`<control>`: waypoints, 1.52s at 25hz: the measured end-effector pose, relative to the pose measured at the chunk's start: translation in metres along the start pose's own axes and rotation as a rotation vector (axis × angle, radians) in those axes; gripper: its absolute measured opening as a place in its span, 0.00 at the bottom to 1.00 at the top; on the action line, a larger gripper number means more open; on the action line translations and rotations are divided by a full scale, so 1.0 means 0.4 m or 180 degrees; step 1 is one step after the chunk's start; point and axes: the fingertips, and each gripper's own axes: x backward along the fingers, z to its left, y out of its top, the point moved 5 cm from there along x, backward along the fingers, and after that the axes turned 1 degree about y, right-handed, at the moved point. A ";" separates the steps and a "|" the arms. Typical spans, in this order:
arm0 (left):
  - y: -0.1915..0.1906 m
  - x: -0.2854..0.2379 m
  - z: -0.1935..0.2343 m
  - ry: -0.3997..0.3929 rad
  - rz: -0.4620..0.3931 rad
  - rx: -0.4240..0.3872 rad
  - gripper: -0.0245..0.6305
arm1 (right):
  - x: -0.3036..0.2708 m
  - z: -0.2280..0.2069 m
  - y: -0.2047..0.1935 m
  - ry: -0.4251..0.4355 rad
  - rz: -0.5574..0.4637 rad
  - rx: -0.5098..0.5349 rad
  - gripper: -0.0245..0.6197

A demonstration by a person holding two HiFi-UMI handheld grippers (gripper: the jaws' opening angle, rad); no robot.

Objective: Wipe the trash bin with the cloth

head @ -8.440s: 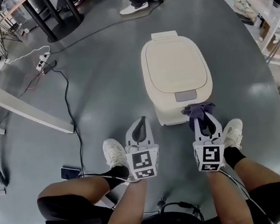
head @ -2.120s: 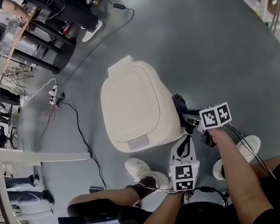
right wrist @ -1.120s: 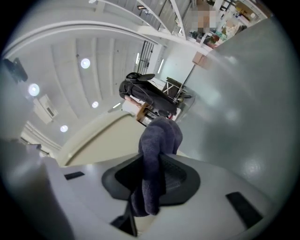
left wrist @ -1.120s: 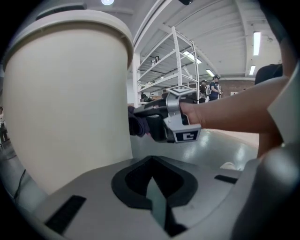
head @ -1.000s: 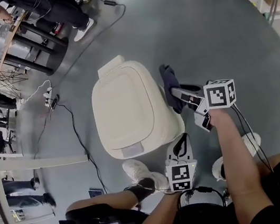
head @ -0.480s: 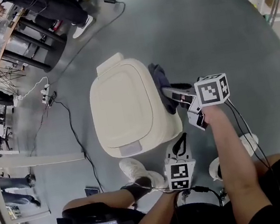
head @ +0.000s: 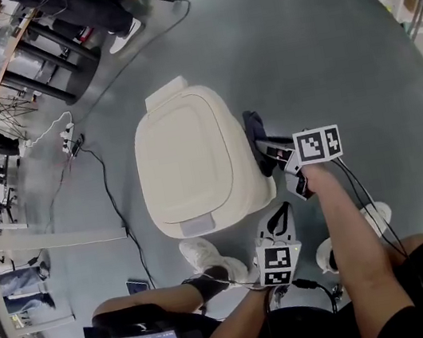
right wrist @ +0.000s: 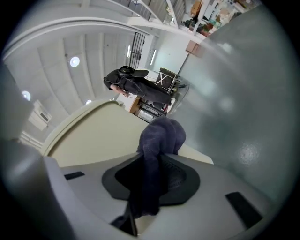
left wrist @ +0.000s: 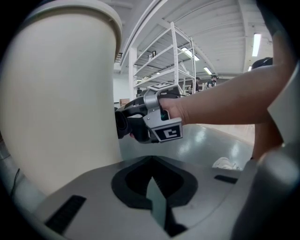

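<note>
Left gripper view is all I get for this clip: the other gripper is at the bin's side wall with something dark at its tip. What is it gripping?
Observer: The right gripper is shut on a dark blue cloth; the right gripper view shows it bunched between the jaws.
Operator: Is the bin's lid up or down?
Observer: Down. The head view shows the lid lying closed on the trash bin.
Operator: Where along the wall is the cloth?
Observer: In the head view it presses on the side toward the person's right, roughly midway along it.
</note>
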 end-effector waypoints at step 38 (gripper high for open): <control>0.071 0.350 0.182 0.0292 -0.1005 0.0514 0.04 | 0.174 0.808 0.076 -0.0542 -0.1158 0.2415 0.17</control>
